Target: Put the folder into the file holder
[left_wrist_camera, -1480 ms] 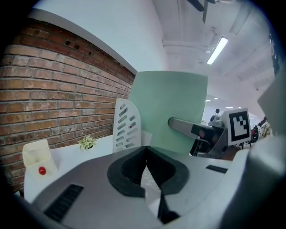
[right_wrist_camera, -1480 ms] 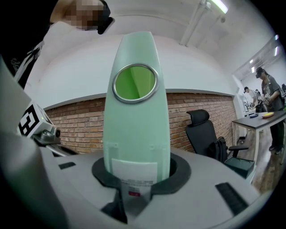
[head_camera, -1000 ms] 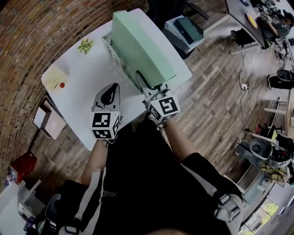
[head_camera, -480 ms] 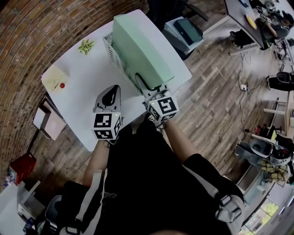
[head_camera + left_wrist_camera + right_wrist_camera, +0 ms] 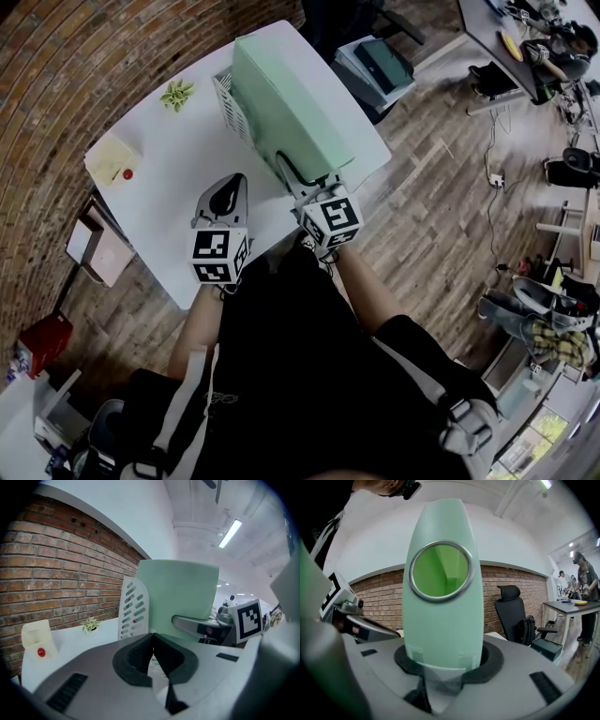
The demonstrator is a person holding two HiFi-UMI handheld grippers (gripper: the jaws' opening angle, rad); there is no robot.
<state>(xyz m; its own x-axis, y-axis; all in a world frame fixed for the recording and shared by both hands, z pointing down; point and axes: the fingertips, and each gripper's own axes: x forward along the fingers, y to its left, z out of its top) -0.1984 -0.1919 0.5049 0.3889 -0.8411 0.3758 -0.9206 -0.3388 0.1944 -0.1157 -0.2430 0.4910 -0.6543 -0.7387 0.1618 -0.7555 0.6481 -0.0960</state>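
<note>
While the green folder (image 5: pixel 291 103) stands upright on the white worktop (image 5: pixel 178 178), far end in the slotted white file holder (image 5: pixel 228 105), the right tongs (image 5: pixel 302 171) sit round its near spine. Their jaws have just been opening; spine's btwn the pads, which look eased off it. Left tongs (image 5: pixel 232 183) are closed w/ nothing in them, just left of the folder's near end.
</note>
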